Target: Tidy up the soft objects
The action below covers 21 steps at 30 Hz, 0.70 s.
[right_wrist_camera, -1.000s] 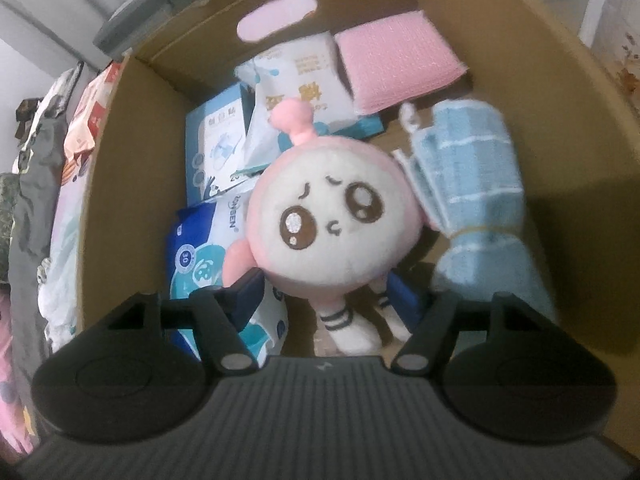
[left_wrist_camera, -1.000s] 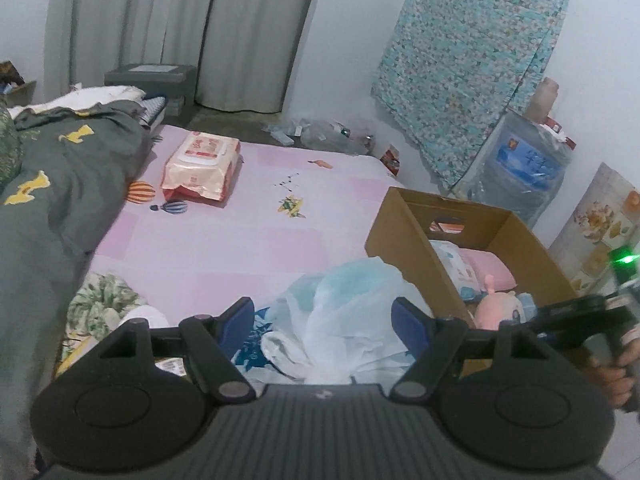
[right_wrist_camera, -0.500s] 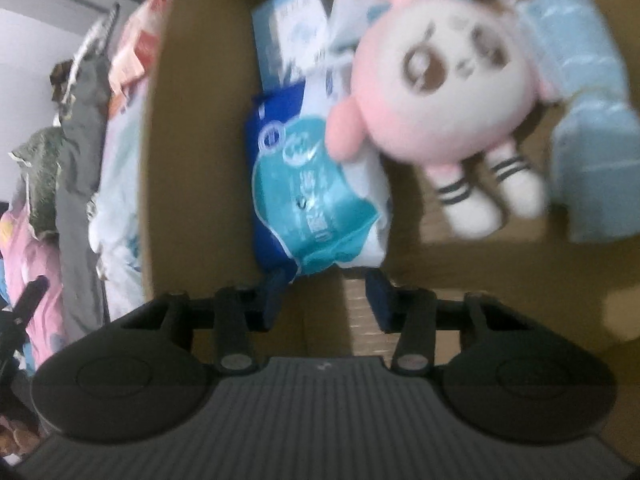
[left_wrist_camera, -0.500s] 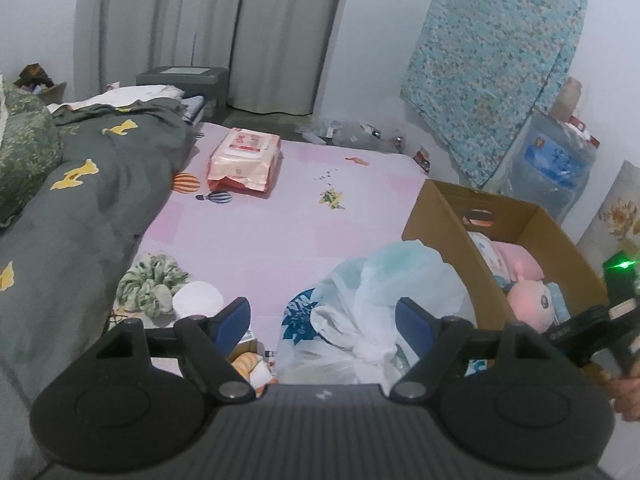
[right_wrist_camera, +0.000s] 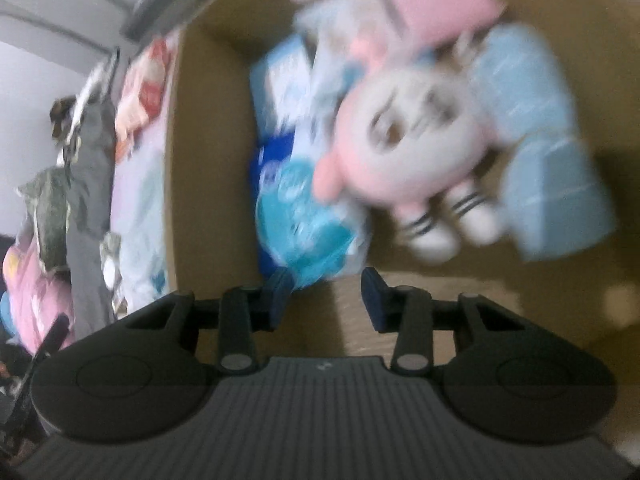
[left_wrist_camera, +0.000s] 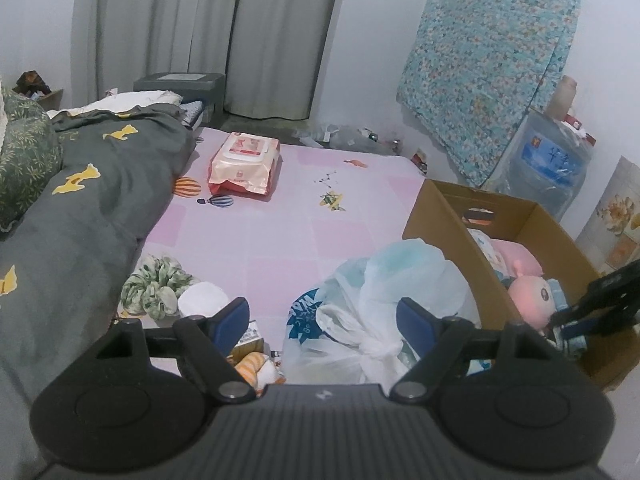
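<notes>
A cardboard box (left_wrist_camera: 440, 216) stands at the bed's right edge. In it lie a pink plush doll (left_wrist_camera: 530, 294) (right_wrist_camera: 404, 136), a light blue towel (right_wrist_camera: 552, 160), a pink cloth (right_wrist_camera: 436, 0) and blue tissue packs (right_wrist_camera: 304, 208). My right gripper (right_wrist_camera: 326, 294) is open and empty over the box's near end; it also shows in the left wrist view (left_wrist_camera: 600, 304). My left gripper (left_wrist_camera: 324, 320) is open and empty above a knotted white plastic bag (left_wrist_camera: 380, 304). A green scrunchie (left_wrist_camera: 154, 284), a white round pad (left_wrist_camera: 200, 298) and an orange-white soft item (left_wrist_camera: 256, 368) lie on the pink sheet.
A pink wet-wipes pack (left_wrist_camera: 244, 168) lies farther up the bed. A grey duvet (left_wrist_camera: 72, 208) covers the left side. A water jug (left_wrist_camera: 548, 168) and a floral cloth (left_wrist_camera: 488, 64) stand by the right wall. Curtains hang behind.
My right gripper let go of the pink doll, which now lies in the box, and drew back with narrower jaws. My left gripper pulled back and rose, showing more of the bed.
</notes>
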Each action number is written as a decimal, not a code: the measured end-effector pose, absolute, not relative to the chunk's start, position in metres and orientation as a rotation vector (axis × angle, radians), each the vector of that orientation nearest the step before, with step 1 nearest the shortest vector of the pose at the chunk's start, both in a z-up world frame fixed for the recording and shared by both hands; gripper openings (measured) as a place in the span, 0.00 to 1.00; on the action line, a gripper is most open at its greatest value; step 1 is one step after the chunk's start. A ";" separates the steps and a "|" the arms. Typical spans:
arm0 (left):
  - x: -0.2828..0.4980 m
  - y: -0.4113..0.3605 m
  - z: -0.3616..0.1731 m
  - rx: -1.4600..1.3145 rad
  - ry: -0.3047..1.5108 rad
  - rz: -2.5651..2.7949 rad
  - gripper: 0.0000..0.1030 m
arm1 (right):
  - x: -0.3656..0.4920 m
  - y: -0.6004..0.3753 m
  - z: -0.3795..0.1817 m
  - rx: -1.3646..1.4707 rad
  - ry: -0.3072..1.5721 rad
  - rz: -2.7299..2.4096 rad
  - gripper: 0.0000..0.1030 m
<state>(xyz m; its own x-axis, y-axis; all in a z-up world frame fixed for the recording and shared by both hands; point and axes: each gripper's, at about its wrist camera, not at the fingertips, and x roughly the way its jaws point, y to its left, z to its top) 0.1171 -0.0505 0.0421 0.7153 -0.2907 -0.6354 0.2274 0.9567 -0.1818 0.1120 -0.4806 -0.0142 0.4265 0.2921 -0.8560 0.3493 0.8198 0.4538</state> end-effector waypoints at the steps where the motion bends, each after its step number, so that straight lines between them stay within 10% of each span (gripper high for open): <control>1: 0.117 -0.050 0.042 -0.091 0.720 -0.292 0.80 | 0.110 -0.488 -0.008 0.635 1.140 -0.069 0.41; 21: 0.117 -0.040 0.035 -0.109 0.727 -0.276 0.80 | 0.099 -0.536 -0.036 0.655 1.192 -0.307 0.50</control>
